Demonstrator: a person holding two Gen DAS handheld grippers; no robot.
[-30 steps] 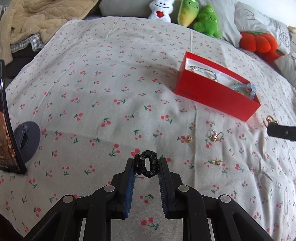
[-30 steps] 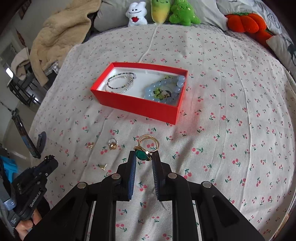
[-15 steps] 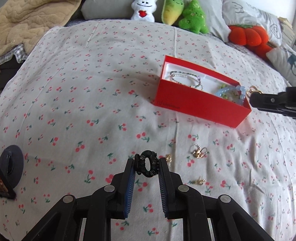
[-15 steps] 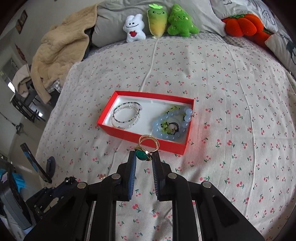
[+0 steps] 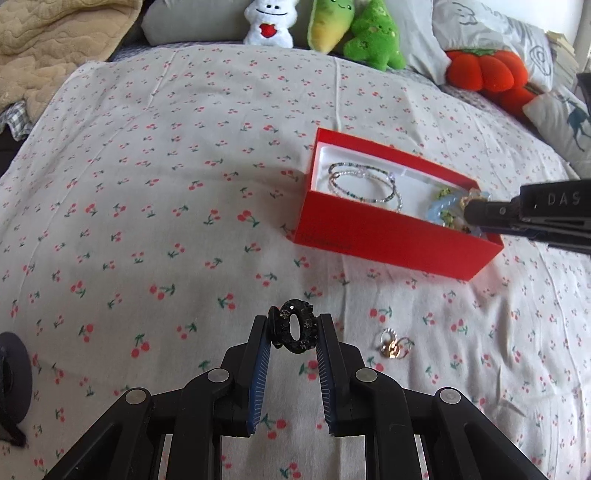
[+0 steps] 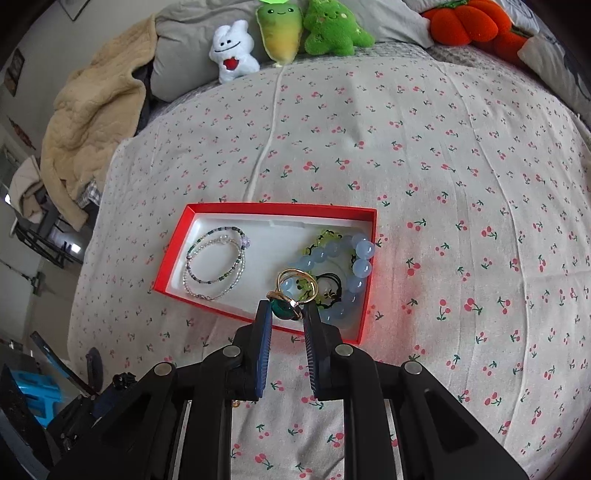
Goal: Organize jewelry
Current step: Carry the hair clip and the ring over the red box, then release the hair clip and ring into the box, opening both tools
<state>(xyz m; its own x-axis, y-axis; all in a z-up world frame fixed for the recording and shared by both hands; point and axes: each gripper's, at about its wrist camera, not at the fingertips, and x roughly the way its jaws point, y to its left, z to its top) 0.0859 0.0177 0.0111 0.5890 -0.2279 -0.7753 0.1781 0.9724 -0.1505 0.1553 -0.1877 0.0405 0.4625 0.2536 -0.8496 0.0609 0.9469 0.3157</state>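
My left gripper (image 5: 293, 330) is shut on a black studded ring (image 5: 294, 326), held above the cherry-print bedsheet, short of the red box (image 5: 388, 232). My right gripper (image 6: 288, 308) is shut on a gold ring with a green stone (image 6: 293, 291) and hangs over the near right part of the red box (image 6: 266, 210); in the left wrist view its fingers (image 5: 524, 212) reach in from the right over the box. Inside lie thin beaded bracelets (image 6: 216, 264) on the left and a pale blue bead bracelet (image 6: 351, 271) on the right.
Gold earrings (image 5: 395, 345) lie loose on the sheet right of my left gripper. Plush toys (image 6: 284, 33) and pillows line the bed's far end, with an orange plush (image 5: 487, 75) at the right. A beige blanket (image 6: 96, 114) hangs at the left. A dark stand (image 5: 11, 376) sits by the left edge.
Both grippers have moved towards the red box, each keeping its ring. The right one went from the sheet in front of the box to above its near right part.
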